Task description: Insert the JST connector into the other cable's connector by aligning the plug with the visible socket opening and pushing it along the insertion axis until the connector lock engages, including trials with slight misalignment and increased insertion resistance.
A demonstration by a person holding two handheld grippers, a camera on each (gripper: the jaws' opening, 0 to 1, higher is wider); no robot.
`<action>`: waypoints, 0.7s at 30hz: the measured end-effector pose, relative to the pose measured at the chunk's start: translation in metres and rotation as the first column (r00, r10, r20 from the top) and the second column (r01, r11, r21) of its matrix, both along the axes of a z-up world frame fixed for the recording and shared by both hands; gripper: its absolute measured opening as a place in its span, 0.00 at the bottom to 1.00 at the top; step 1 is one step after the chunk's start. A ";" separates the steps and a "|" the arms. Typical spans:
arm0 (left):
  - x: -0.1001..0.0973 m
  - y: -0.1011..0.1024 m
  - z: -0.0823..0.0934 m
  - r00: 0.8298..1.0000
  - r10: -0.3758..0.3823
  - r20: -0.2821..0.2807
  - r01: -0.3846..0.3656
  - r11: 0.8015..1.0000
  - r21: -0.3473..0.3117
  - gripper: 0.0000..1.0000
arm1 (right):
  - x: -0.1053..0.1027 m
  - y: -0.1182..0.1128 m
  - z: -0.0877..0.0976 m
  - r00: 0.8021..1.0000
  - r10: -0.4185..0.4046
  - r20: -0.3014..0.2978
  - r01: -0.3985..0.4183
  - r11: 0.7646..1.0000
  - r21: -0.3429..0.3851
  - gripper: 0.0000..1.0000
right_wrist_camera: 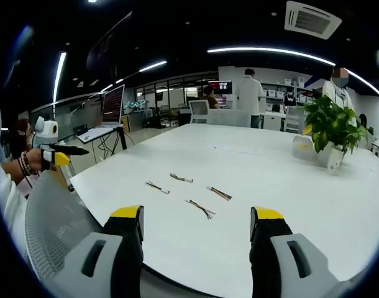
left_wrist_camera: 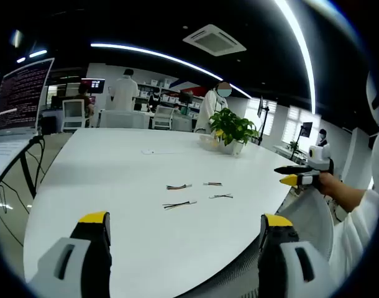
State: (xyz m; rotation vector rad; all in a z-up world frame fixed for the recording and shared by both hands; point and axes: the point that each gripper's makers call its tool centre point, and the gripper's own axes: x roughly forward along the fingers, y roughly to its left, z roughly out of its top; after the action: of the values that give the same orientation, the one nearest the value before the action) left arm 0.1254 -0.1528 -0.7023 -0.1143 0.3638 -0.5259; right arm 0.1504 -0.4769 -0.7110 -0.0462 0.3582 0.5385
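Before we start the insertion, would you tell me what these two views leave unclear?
- Cables on the white table: too small in both views to tell plug from socket or which way the openings face.
- Plant pot: leaves hide its top in the right gripper view.
- Laptop: cut off by the left gripper view's edge; screen text too fine to read.

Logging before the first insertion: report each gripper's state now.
Left gripper: open, holding nothing.
Right gripper: open, holding nothing.
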 end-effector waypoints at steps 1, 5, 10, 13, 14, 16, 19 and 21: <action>-0.001 0.000 0.000 1.000 -0.001 -0.001 0.001 1.000 0.002 0.99 | 0.000 0.000 0.000 1.000 0.002 0.001 -0.002 1.000 -0.005 0.68; -0.004 0.004 0.000 1.000 0.007 -0.004 -0.007 1.000 0.003 0.99 | 0.001 0.001 0.001 1.000 0.009 0.001 -0.009 1.000 -0.009 0.68; -0.005 0.006 0.000 1.000 0.011 -0.003 -0.011 1.000 0.006 0.99 | 0.003 0.002 0.005 1.000 0.015 0.010 -0.015 1.000 -0.011 0.67; -0.006 0.006 0.000 1.000 0.010 -0.002 -0.010 1.000 0.008 0.99 | 0.004 0.003 0.007 1.000 0.020 0.014 -0.020 1.000 -0.015 0.67; -0.005 0.006 0.001 1.000 0.010 0.000 -0.010 1.000 0.007 0.99 | 0.004 0.003 0.007 1.000 0.022 0.015 -0.022 1.000 -0.015 0.67; -0.005 0.006 0.001 1.000 0.009 0.001 -0.009 1.000 0.006 0.99 | 0.004 0.003 0.007 1.000 0.025 0.014 -0.025 1.000 -0.017 0.67; -0.004 0.003 0.001 1.000 0.004 -0.002 -0.004 1.000 0.004 0.99 | 0.003 0.002 0.006 1.000 0.029 0.012 -0.029 0.999 -0.026 0.67; -0.004 0.002 0.001 1.000 0.002 0.000 -0.002 1.000 0.008 0.99 | 0.003 0.001 0.005 1.000 0.028 0.011 -0.028 0.999 -0.028 0.67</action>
State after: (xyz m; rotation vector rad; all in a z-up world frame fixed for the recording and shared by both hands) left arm 0.1213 -0.1507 -0.7013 -0.1067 0.3657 -0.5222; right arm 0.1530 -0.4759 -0.7060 -0.0817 0.3543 0.5609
